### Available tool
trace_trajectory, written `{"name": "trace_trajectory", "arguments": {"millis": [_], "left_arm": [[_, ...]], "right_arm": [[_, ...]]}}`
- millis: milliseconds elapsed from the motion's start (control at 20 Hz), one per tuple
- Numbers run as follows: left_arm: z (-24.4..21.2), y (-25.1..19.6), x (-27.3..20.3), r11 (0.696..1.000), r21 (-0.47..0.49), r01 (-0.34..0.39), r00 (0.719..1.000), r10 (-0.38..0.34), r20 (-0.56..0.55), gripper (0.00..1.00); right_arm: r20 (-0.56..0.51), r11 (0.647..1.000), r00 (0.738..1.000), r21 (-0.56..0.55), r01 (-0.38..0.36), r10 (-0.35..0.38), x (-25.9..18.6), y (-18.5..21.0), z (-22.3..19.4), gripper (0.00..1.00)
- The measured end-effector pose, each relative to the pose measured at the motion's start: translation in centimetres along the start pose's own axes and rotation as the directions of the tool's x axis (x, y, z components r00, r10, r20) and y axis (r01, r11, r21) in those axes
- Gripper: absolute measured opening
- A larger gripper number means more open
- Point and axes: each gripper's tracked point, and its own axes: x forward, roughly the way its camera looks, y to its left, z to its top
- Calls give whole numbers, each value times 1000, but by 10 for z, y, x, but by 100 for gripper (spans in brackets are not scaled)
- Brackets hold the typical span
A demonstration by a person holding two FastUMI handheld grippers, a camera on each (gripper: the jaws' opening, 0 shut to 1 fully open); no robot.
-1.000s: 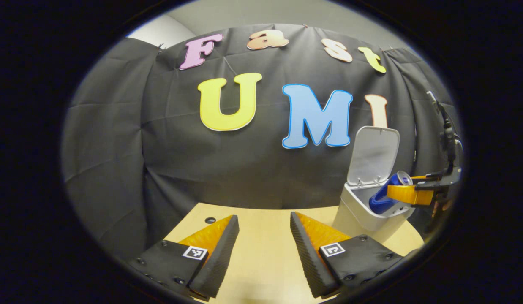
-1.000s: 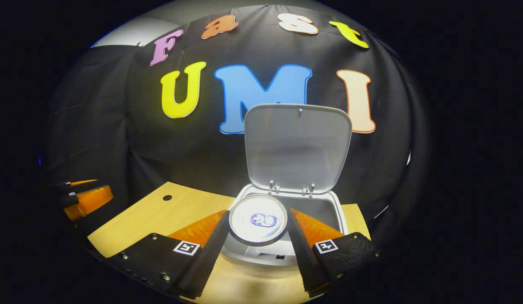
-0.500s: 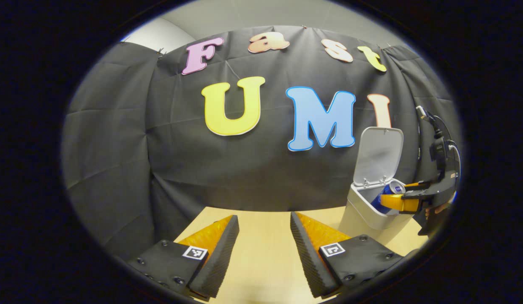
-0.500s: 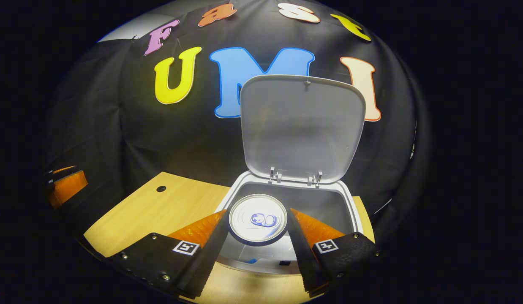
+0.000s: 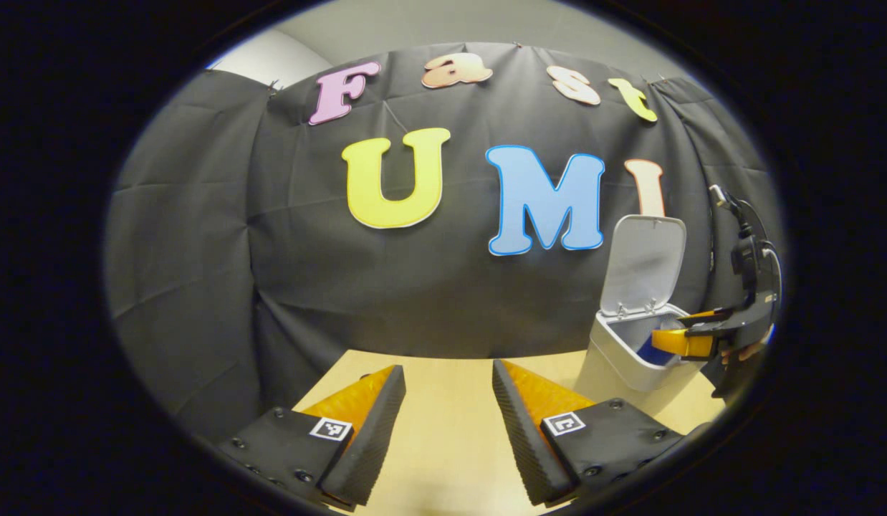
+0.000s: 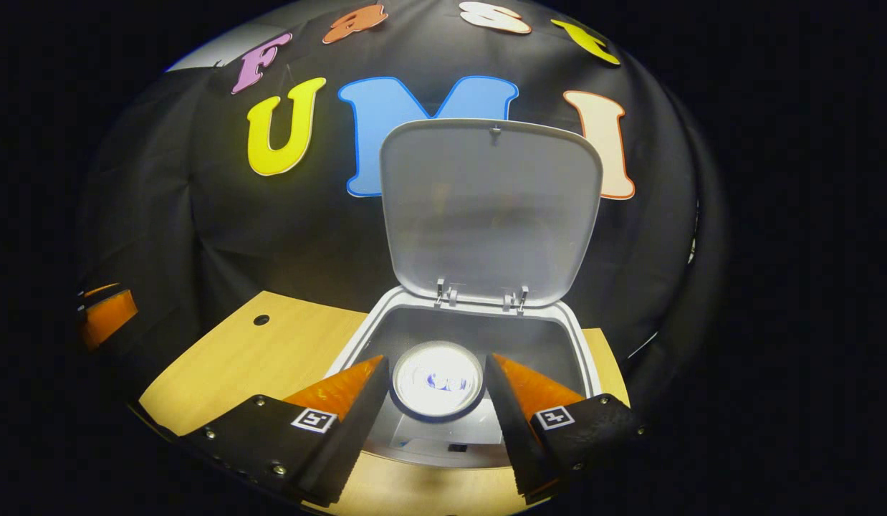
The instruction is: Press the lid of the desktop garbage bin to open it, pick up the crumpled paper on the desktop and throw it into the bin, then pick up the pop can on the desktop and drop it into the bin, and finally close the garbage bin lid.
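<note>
- Looking along the left gripper (image 5: 448, 416) first: its fingers stand spread over the pale wooden desktop (image 5: 451, 444), gripping nothing, just as they did a second ago.
- Off to its right stands the white plastic desktop bin (image 5: 615, 362) with its hinged lid (image 5: 644, 261) propped upright. The other gripper (image 5: 683, 340) reaches over the bin's mouth.
- A second ago the blue aluminium pop can (image 5: 648, 351) stuck out above the rim at a slant; now just a sliver of blue shows inside the opening.
- From the right gripper view, the right gripper (image 6: 435, 401) has opened a little, and the can's silver top (image 6: 437, 378) sits smaller and lower between the fingers, with a gap showing on each side. I judge it released and dropping into the bin (image 6: 357, 344).
- The crumpled paper isn't anywhere I can make out on the desk; whether it lies under the can I can't tell.
- With the can going in, closing the lid (image 6: 490, 211) is what remains.
</note>
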Motion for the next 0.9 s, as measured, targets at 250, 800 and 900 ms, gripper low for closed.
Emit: {"name": "trace_trajectory", "arguments": {"millis": [250, 800, 900], "left_arm": [[2, 0, -1, 1000, -3, 0, 1000, 0, 6, 78], [0, -3, -1, 999, -34, 18, 1000, -18, 7, 82], [-1, -5, 2, 999, -40, 23, 1000, -23, 3, 80]], "right_arm": [[-1, 1000, 1000, 4, 9, -9, -3, -4, 0, 93], [136, 998, 990, 45, 35, -41, -36, -10, 53, 93], [160, 998, 986, 58, 39, -48, -42, -12, 64, 92]]}}
